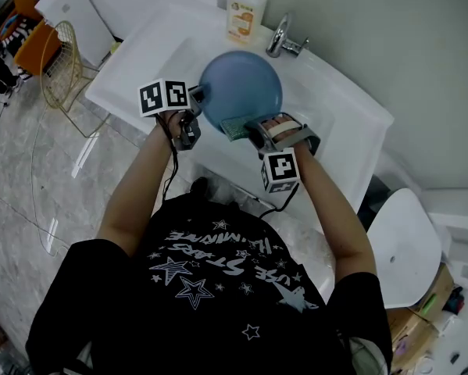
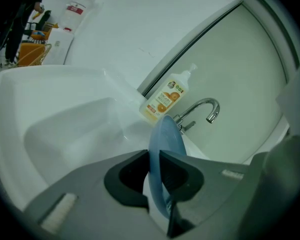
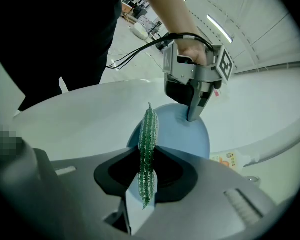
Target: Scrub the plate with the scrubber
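A round blue plate (image 1: 241,88) hangs over the white sink (image 1: 312,100), held by its left rim. My left gripper (image 1: 193,109) is shut on that rim; in the left gripper view the plate (image 2: 166,149) stands edge-on between the jaws (image 2: 155,176). My right gripper (image 1: 249,127) is shut on a green sparkly scrubber (image 1: 235,128), which lies against the plate's lower edge. The scrubber (image 3: 148,151) stands upright between the jaws in the right gripper view, in front of the plate (image 3: 190,136) and the left gripper (image 3: 195,111).
A soap bottle (image 1: 246,10) with an orange label stands at the back of the sink beside a chrome tap (image 1: 283,41). A wire rack (image 1: 62,65) stands at the left and a white stool (image 1: 405,244) at the right.
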Motion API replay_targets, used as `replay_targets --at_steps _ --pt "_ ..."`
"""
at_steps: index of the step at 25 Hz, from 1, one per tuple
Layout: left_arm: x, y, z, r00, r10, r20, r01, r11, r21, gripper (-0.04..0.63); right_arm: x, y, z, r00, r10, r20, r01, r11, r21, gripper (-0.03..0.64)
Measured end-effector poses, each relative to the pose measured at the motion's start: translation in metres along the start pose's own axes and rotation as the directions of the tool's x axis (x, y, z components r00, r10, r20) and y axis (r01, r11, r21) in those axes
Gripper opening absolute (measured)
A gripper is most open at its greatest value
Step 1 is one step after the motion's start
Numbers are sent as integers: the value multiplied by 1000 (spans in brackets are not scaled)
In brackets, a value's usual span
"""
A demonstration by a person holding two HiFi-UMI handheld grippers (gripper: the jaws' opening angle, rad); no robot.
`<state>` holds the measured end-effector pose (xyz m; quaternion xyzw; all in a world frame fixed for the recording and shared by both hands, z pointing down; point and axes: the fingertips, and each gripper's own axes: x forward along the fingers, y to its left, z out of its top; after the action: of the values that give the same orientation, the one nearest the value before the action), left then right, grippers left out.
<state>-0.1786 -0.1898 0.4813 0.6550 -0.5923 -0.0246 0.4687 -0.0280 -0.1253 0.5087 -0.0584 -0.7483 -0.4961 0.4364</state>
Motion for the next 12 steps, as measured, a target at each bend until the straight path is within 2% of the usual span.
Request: replay_targets --at_steps 2,5,9,12 --pt "-1 -1 -6 1000 -5 -7 5 1000 -4 52 -7 -2 0 1000 -16 14 16 999 35 112" --pt "-2 -4 -21 1000 -17 -26 17 1000 -10 51 -16 -20 -6 997 -82 -2 82 988 129 112" --pt "-1 -9 -38 998 -31 -53 31 1000 -6 51 -13 -55 -29 978 -170 -117 192 958 214 112" --pt "1 -11 -44 996 -49 -74 49 999 -5 51 -2 -74 -44 960 -192 -204 240 939 247 112"
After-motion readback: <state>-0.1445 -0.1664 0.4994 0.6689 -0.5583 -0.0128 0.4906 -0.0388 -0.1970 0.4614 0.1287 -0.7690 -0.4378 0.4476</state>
